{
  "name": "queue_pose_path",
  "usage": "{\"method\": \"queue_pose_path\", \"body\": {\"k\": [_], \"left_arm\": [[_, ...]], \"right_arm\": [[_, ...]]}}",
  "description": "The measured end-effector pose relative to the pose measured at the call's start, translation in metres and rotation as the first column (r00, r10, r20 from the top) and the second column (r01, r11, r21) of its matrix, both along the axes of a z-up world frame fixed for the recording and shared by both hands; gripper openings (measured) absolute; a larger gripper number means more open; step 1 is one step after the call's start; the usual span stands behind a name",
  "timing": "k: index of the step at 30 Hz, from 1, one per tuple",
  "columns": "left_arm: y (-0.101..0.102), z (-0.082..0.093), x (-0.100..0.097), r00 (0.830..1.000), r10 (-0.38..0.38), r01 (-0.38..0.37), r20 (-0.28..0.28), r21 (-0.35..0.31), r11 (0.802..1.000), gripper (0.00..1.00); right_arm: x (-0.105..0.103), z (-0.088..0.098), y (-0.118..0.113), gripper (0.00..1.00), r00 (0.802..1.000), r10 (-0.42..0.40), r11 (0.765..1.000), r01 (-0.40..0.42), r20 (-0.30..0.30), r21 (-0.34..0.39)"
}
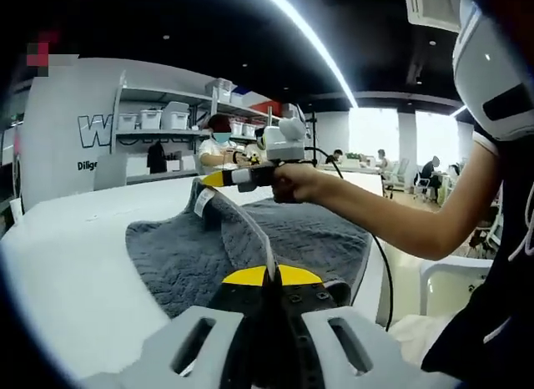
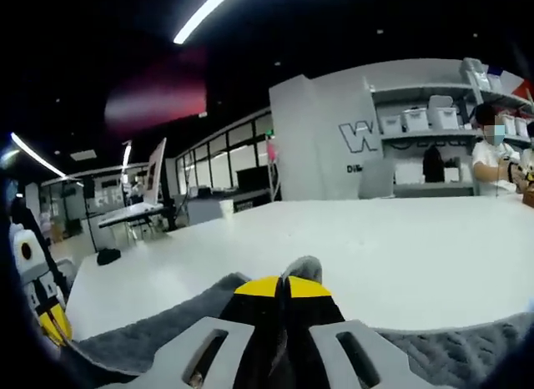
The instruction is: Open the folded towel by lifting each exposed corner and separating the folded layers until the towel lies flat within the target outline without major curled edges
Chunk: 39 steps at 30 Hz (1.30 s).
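A grey towel (image 1: 288, 239) lies partly spread on the white table (image 1: 75, 264). In the left gripper view my left gripper (image 1: 271, 276) is shut on the towel's near edge, and a thin taut hem runs from it up to the far corner. There a hand holds my right gripper (image 1: 215, 179), shut on the lifted corner beside a white label (image 1: 203, 201). In the right gripper view my right gripper (image 2: 280, 286) pinches a grey towel corner (image 2: 302, 268) above the table (image 2: 400, 255). My left gripper (image 2: 50, 320) is at the left edge there.
Shelves with white boxes (image 1: 163, 118) stand behind the table, and a masked person (image 1: 219, 147) works next to them. The arm (image 1: 400, 218) of the person holding the grippers crosses the right side. A white chair (image 1: 455, 276) stands off the table's right edge.
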<state>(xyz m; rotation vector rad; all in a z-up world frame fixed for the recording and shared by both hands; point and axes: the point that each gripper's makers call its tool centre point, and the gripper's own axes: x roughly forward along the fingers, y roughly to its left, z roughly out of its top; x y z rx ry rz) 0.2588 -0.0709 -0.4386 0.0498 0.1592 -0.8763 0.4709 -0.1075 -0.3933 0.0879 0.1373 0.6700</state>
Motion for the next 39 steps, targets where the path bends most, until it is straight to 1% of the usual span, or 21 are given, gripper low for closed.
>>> {"method": "queue_pose_path", "body": {"k": [8, 11, 14, 16, 17, 18, 20, 22, 27, 29, 35, 37, 39], "left_arm": [[0.003, 0.004, 0.003, 1.000, 0.024, -0.024, 0.015, -0.008, 1.000, 0.02], [0.007, 0.006, 0.005, 0.999, 0.042, -0.042, 0.025, -0.011, 0.999, 0.02], [0.011, 0.010, 0.007, 0.998, 0.061, -0.060, 0.029, -0.030, 0.998, 0.02], [0.011, 0.010, 0.010, 0.997, 0.074, -0.073, 0.034, -0.035, 0.997, 0.02], [0.042, 0.019, 0.004, 0.996, 0.081, -0.079, 0.037, -0.034, 0.996, 0.02], [0.084, 0.030, -0.003, 0.995, 0.091, -0.089, 0.043, -0.032, 0.995, 0.02], [0.102, 0.039, -0.006, 0.992, 0.110, -0.108, 0.055, -0.028, 0.994, 0.02], [0.111, 0.041, -0.004, 0.989, 0.131, -0.130, 0.065, -0.020, 0.991, 0.02], [0.134, 0.050, 0.001, 0.978, 0.190, -0.189, 0.088, -0.022, 0.982, 0.02], [0.141, 0.053, -0.001, 0.975, 0.203, -0.201, 0.087, -0.026, 0.979, 0.02], [0.158, 0.061, -0.009, 0.965, 0.242, -0.240, 0.100, -0.028, 0.970, 0.02], [0.163, 0.062, -0.011, 0.961, 0.255, -0.253, 0.105, -0.027, 0.967, 0.02], [0.173, 0.064, -0.012, 0.953, 0.283, -0.282, 0.111, -0.022, 0.959, 0.02]], "right_arm": [[0.000, 0.016, 0.020, 0.00, 0.999, 0.033, 0.999, -0.034, 0.035, 0.011], [0.003, 0.022, 0.034, 0.00, 0.997, 0.058, 0.998, -0.058, 0.052, 0.002], [0.003, 0.027, 0.045, 0.00, 0.995, 0.078, 0.997, -0.078, 0.061, -0.004], [0.004, 0.033, 0.057, 0.00, 0.992, 0.098, 0.995, -0.098, 0.075, -0.003], [0.005, 0.037, 0.063, 0.00, 0.991, 0.109, 0.994, -0.110, 0.081, -0.001], [0.005, 0.039, 0.067, 0.00, 0.990, 0.116, 0.993, -0.117, 0.085, 0.001], [0.006, 0.047, 0.078, 0.00, 0.986, 0.131, 0.991, -0.133, 0.102, 0.010], [0.007, 0.054, 0.085, 0.00, 0.984, 0.138, 0.990, -0.142, 0.113, 0.025], [0.007, 0.066, 0.106, 0.00, 0.976, 0.168, 0.985, -0.173, 0.138, 0.027], [0.008, 0.070, 0.118, 0.00, 0.971, 0.185, 0.982, -0.190, 0.153, 0.015], [0.005, 0.075, 0.155, 0.00, 0.955, 0.246, 0.969, -0.248, 0.168, -0.010], [0.004, 0.076, 0.160, 0.00, 0.952, 0.256, 0.966, -0.258, 0.170, -0.011], [0.001, 0.079, 0.177, 0.00, 0.944, 0.280, 0.959, -0.282, 0.176, -0.011]]}}
